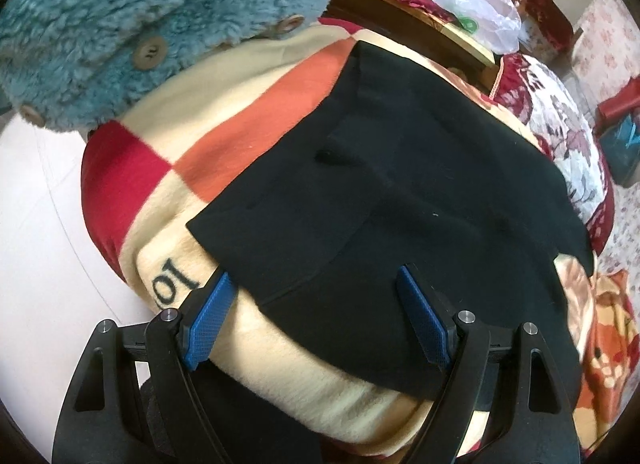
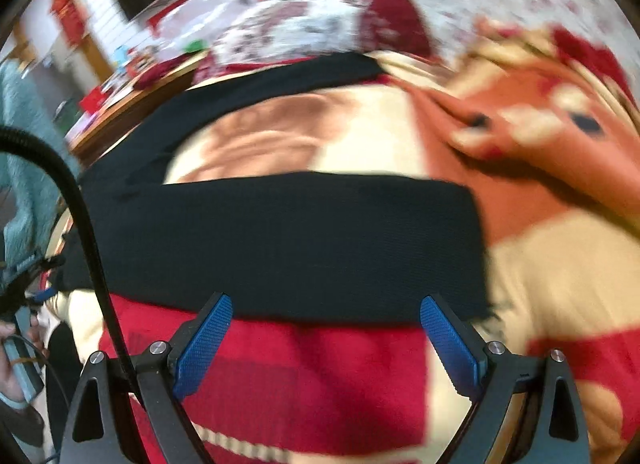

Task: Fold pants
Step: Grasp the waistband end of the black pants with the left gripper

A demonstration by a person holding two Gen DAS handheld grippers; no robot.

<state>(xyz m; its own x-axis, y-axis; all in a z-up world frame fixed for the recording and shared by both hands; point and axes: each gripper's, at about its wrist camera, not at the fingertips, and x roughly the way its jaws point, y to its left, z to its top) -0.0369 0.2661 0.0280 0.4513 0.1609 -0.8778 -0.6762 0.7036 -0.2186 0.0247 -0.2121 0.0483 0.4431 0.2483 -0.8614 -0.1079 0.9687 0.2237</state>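
Note:
Black pants lie spread on a checked cream, orange and red blanket. My left gripper is open and empty, its blue pads straddling the near edge of the pants, just above the fabric. In the right wrist view, which is blurred, the pants show as two dark legs, the near one lying across the view. My right gripper is open and empty at that leg's near edge, above a red patch of the blanket.
A teal fluffy jacket with buttons hangs at the upper left. A floral quilt, a clear plastic bag and a wooden headboard lie beyond. A black cable crosses the right view's left side.

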